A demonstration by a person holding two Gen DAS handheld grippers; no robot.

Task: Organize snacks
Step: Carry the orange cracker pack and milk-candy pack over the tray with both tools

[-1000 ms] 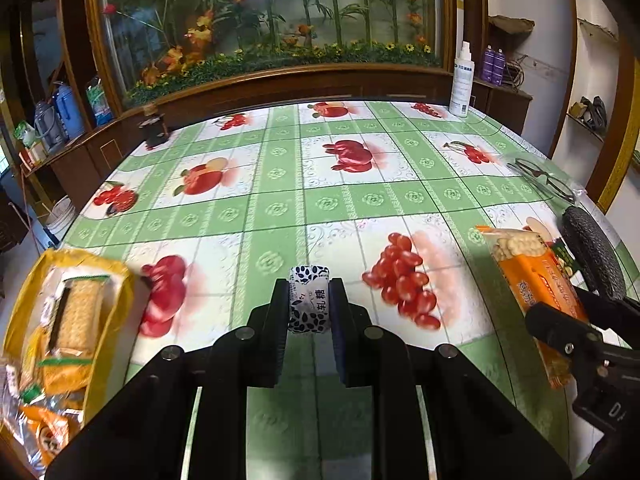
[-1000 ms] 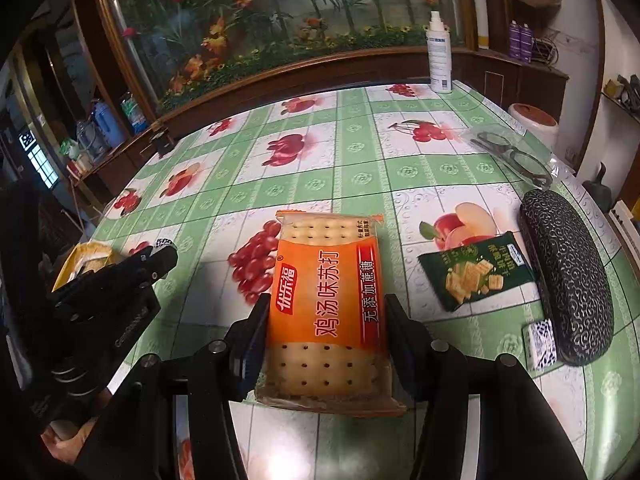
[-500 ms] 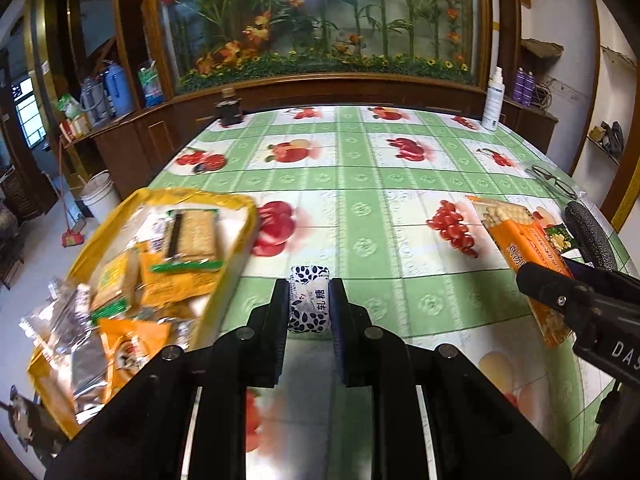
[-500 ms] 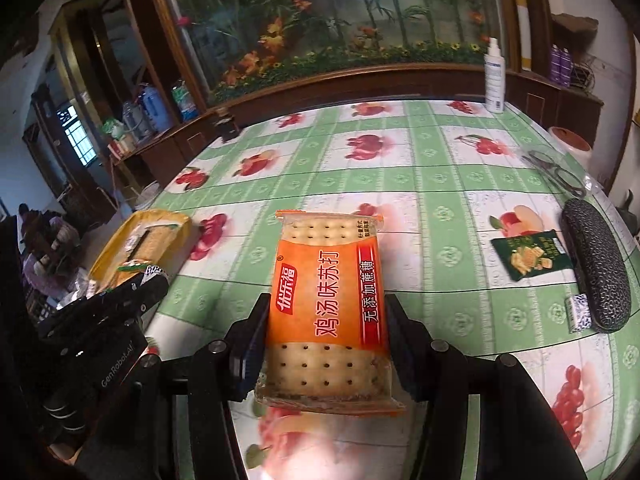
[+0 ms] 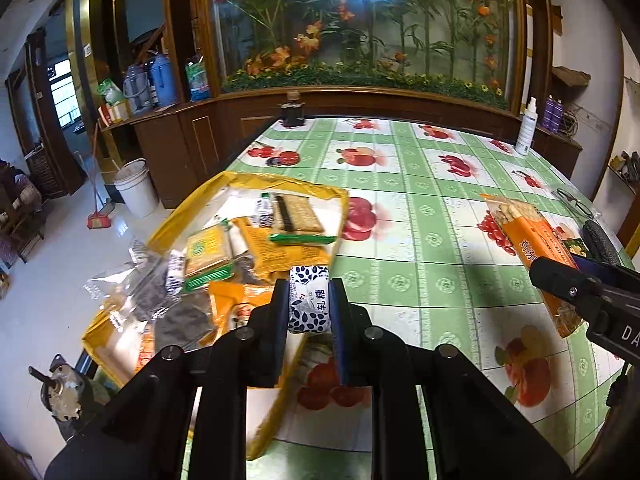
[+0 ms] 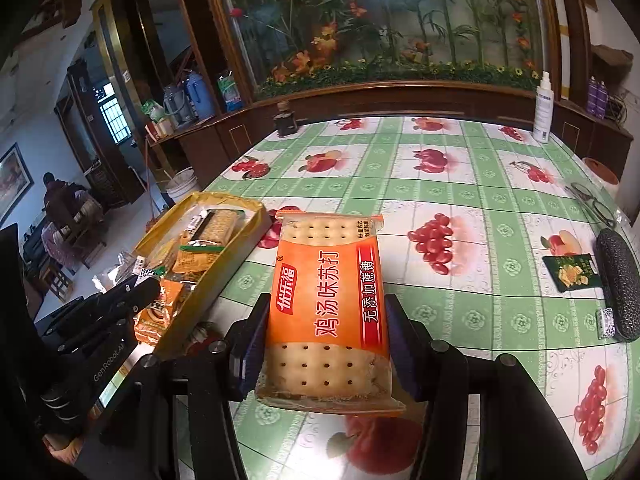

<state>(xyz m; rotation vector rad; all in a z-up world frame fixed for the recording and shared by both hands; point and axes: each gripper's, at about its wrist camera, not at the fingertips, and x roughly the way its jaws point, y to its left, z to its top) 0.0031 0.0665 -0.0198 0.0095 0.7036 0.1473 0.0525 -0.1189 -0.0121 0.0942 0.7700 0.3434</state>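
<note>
My left gripper (image 5: 309, 300) is shut on a small blue-and-white candy (image 5: 309, 294) and holds it above the near right rim of the yellow snack tray (image 5: 280, 182). The tray, also in the right wrist view (image 6: 256, 220), holds several cracker packs and wrappers. My right gripper (image 6: 326, 344) is shut on an orange cracker pack (image 6: 328, 300), lifted over the table just right of the tray. The pack and the right gripper also show in the left wrist view (image 5: 536, 248). The left gripper shows in the right wrist view (image 6: 120, 300) over the tray's near end.
On the right of the green fruit-print table (image 6: 460, 200) lie a green snack packet (image 6: 570, 272), a dark glasses case (image 6: 620, 280), a small wrapped candy (image 6: 606, 322) and scissors (image 6: 592, 204). A white spray bottle (image 6: 544, 112) and a dark jar (image 6: 285, 120) stand at the back edge.
Both grippers have swung left with their loads. The tray has come from the far left to directly under the left gripper. The cracker pack now sits beside the tray's right rim.
</note>
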